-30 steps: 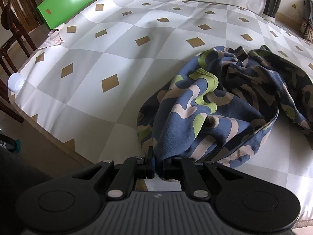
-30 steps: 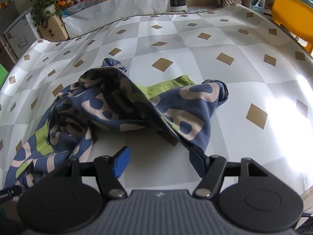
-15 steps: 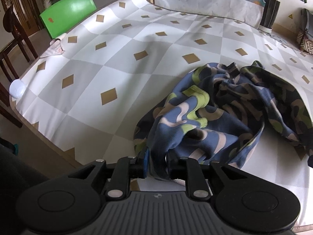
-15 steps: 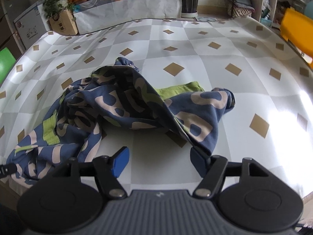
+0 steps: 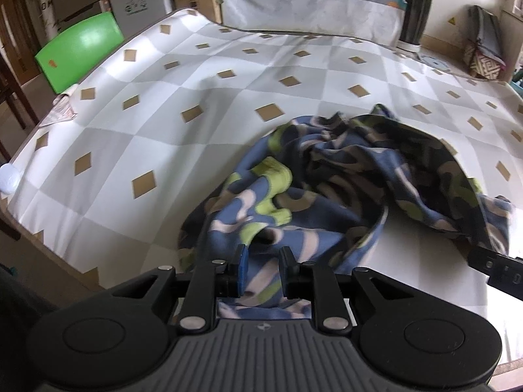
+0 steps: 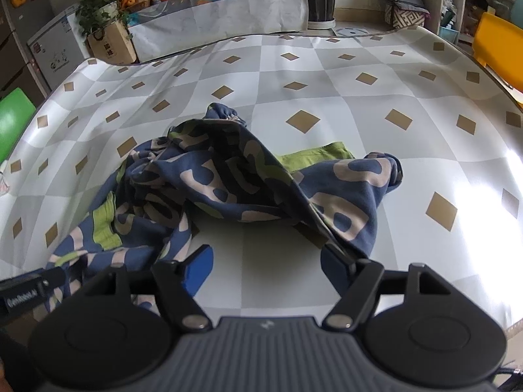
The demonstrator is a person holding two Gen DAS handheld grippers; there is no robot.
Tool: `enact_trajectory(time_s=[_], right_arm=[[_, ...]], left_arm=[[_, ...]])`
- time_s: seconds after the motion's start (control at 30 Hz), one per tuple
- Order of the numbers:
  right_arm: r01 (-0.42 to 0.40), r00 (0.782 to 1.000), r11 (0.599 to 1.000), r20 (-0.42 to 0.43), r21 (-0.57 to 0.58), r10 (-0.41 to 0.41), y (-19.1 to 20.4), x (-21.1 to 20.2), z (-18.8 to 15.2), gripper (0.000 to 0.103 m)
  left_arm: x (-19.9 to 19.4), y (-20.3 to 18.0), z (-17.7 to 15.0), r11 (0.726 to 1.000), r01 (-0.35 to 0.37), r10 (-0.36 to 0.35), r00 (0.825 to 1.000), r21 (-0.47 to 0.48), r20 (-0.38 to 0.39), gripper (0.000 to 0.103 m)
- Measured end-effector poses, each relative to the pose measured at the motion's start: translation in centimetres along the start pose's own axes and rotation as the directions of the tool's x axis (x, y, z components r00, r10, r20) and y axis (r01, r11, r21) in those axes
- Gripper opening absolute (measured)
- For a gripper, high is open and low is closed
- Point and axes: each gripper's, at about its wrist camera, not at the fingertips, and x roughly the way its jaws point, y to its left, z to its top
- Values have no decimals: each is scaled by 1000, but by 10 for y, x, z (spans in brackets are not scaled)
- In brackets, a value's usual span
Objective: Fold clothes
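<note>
Left wrist view: the left gripper (image 5: 261, 269), jaws just opening, loosely straddles soft, crumpled camouflage-print cloth (image 5: 327, 196) heaped on the smooth diamond-patterned table cover (image 5: 130, 150), while the right gripper (image 6: 266, 269) stands spread, cloth draped on one finger.

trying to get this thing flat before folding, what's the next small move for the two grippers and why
Probably close the left gripper again on the cloth before lifting further. Its jaws have just been opening, and the patterned garment lies loosely in the gap. The right gripper stands wide open, cloth draped over only its right finger. The garment is still bunched on the table, so neither side has a firm hold to spread it.
</note>
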Motion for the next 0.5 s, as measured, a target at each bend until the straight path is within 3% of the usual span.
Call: enact_trajectory(time_s=[0.5], right_arm=[[-13,999,999,33,39,12,0,-16,11,74]], left_arm=[[-7,-24,7,999,45,-45,999,19,1,26]])
